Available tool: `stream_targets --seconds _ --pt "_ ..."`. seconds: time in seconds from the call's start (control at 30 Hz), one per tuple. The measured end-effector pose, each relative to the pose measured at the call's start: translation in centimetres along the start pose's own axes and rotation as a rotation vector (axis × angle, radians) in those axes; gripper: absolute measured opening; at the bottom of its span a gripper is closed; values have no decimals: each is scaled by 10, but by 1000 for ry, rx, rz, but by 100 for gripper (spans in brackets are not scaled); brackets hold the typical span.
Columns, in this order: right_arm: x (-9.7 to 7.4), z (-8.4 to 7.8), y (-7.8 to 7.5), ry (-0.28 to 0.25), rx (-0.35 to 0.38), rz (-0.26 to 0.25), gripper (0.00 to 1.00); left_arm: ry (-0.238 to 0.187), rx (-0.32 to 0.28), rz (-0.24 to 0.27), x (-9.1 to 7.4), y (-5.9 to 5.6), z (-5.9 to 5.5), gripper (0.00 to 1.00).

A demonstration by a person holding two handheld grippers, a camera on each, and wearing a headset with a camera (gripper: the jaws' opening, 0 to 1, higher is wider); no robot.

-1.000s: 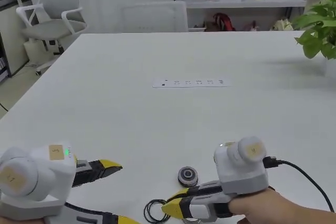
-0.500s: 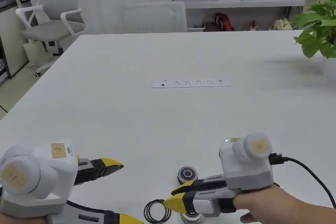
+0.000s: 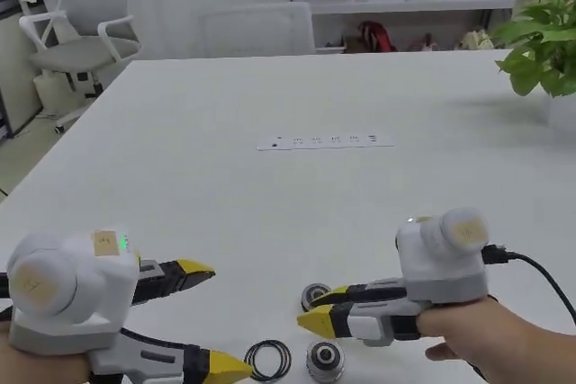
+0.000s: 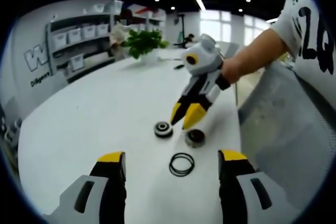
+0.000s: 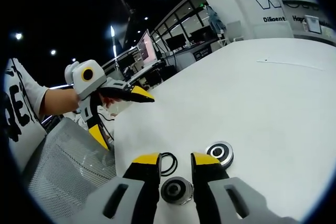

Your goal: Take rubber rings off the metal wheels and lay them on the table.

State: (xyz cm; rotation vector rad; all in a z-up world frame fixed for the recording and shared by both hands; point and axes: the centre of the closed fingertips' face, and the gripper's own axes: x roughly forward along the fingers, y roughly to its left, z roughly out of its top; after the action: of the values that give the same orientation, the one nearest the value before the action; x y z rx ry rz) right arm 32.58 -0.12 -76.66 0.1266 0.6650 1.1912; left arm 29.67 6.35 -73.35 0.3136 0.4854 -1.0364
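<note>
Two small metal wheels rest on the white table (image 3: 297, 204): one (image 3: 325, 357) near the front edge, the other (image 3: 314, 293) partly behind my right gripper's tips. Loose black rubber rings (image 3: 268, 359) lie overlapping left of the front wheel. My right gripper (image 3: 313, 310) hovers above the wheels, jaws a narrow gap apart, holding nothing. In the right gripper view a wheel (image 5: 176, 190) shows between its fingers, the other wheel (image 5: 219, 152) to the right, the rings (image 5: 167, 162) to the left. My left gripper (image 3: 220, 317) is wide open, with the rings (image 4: 181, 164) just ahead of it.
A white power strip (image 3: 324, 142) lies flat at mid-table. A potted plant (image 3: 540, 33) stands at the far right edge. Chairs (image 3: 76, 38) and a shelf are beyond the table. The right gripper's cable (image 3: 540, 281) trails off to the right.
My right gripper has lifted and moved right, uncovering the front wheel under it. The left gripper's jaws have stayed wide. The head camera has shifted a little.
</note>
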Motion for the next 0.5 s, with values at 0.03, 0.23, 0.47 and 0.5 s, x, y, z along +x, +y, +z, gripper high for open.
stream_targets --seconds 0.03,0.23,0.47,0.5 --pt "-1 0 -2 -1 -2 -5 19 -1 0 -1 1 1 0 72" --pt "-9 2 -11 -5 -8 -31 20 -1 4 -6 6 5 5 72" --pt "-13 -2 -22 10 -26 -59 20 -4 1 -5 11 11 10 72" --pt "-14 -3 -24 11 -26 -63 20 -3 0 -8 13 11 10 72"
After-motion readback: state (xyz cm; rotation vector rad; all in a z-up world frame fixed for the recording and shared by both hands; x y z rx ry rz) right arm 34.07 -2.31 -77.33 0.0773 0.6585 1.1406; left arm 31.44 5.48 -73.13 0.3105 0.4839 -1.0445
